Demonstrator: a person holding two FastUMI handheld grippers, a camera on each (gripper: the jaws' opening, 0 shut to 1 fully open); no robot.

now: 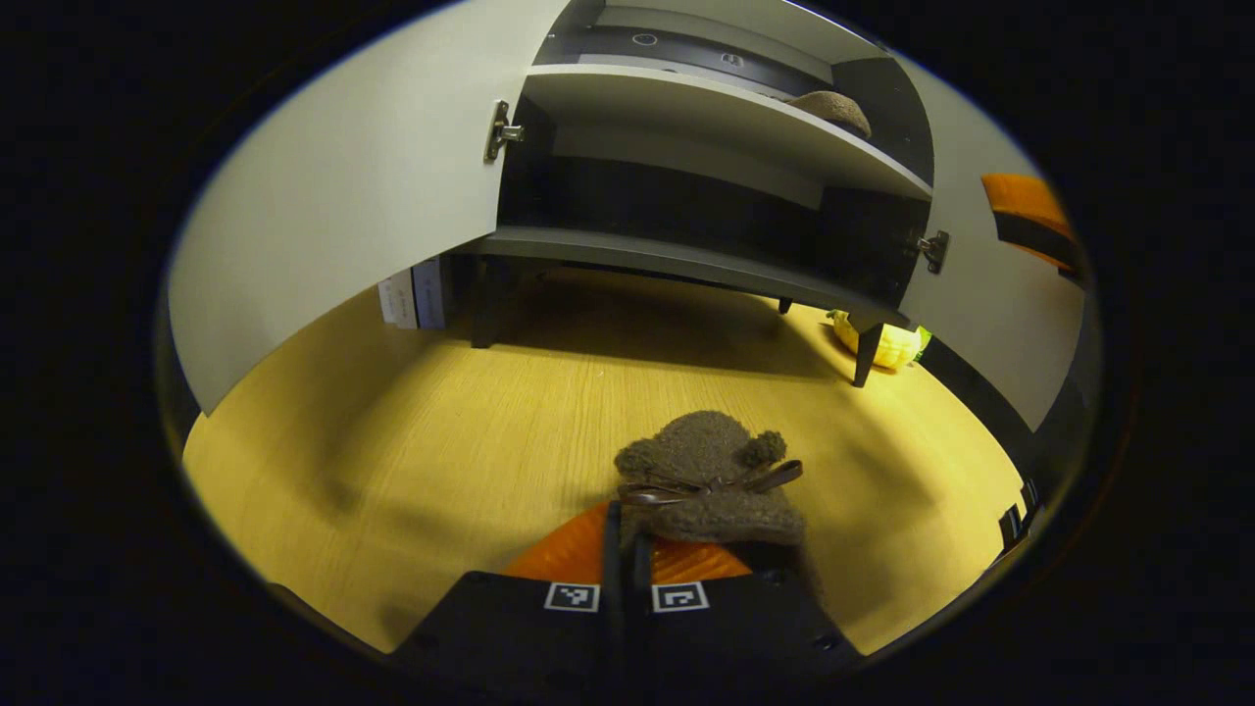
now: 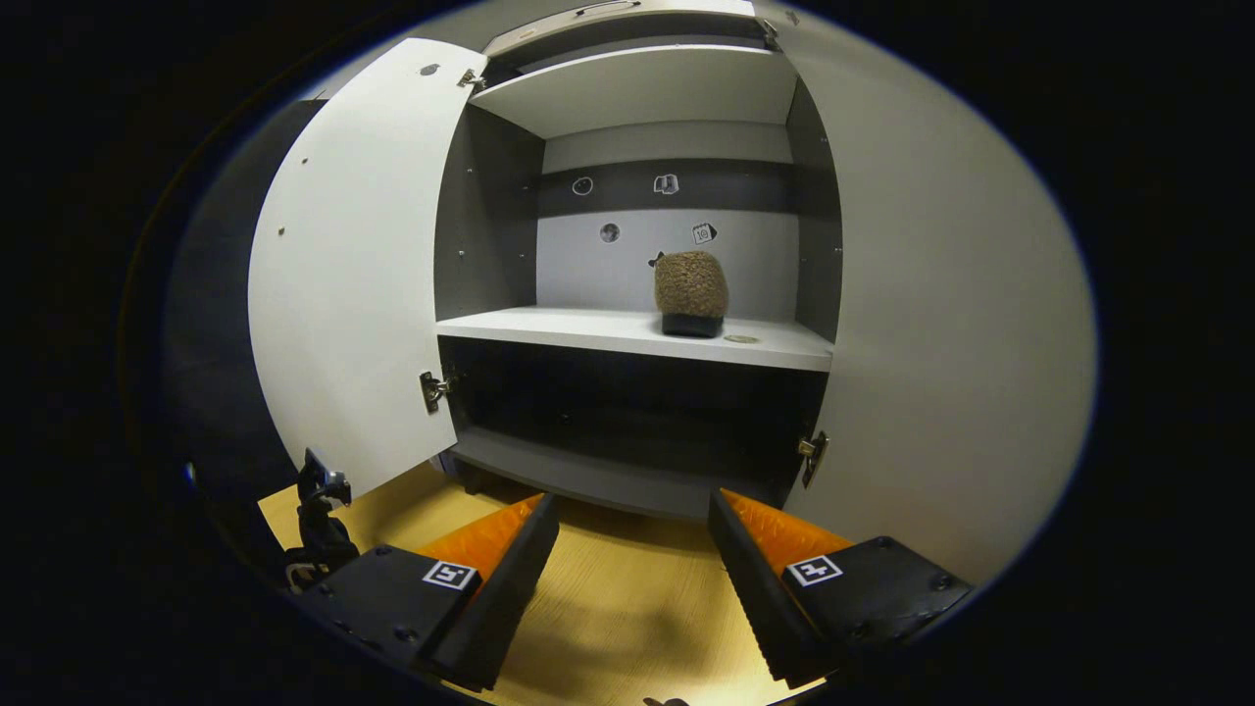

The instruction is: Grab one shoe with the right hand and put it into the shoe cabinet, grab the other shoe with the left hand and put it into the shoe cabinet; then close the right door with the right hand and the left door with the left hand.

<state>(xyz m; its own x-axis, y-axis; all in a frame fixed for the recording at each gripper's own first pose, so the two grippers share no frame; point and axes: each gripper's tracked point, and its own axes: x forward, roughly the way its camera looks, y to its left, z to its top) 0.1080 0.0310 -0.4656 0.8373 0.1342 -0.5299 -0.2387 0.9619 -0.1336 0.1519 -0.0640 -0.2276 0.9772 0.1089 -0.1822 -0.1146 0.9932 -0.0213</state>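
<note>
Left gripper view: left door (image 1: 343, 196) swung open, cabinet (image 1: 686, 260) ahead, right door (image 1: 990, 284) open too. Left gripper (image 1: 627, 549) is clamped on the heel edge of a brown fuzzy shoe (image 1: 711, 480), low over the wood floor (image 1: 441, 441). Right gripper view: the other shoe (image 2: 691, 294) stands on the middle shelf (image 2: 588, 331); right gripper (image 2: 632, 569) is spread wide, holding nothing. Judged step: second shoe in transit. Next: lift it to shelf height, set it beside its mate.
</note>
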